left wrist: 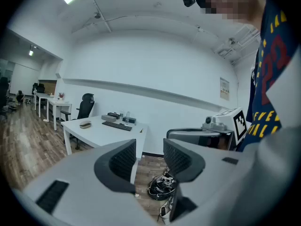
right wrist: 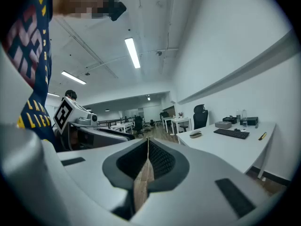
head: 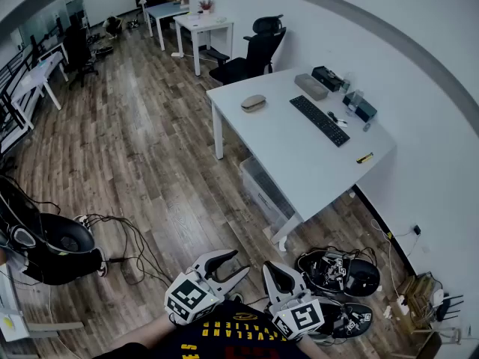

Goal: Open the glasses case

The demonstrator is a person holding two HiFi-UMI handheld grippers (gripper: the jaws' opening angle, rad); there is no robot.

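Observation:
The glasses case [head: 253, 103], a closed tan oval, lies near the far left corner of the white desk [head: 299, 155]. It also shows small in the left gripper view [left wrist: 85, 124] and in the right gripper view [right wrist: 195, 134]. Both grippers are held close to the person's body, over the wood floor and well short of the desk. My left gripper [head: 238, 262] [left wrist: 149, 157] is open, with only floor showing between its jaws. My right gripper [head: 273, 269] [right wrist: 148, 149] is shut, pads together on nothing.
On the desk are a black keyboard [head: 319, 120], a grey box [head: 310, 86] and small items along the wall. A black office chair [head: 251, 54] stands behind the desk and a bin [head: 262, 193] under it. Cables and gear [head: 337, 271] lie on the floor by the grippers.

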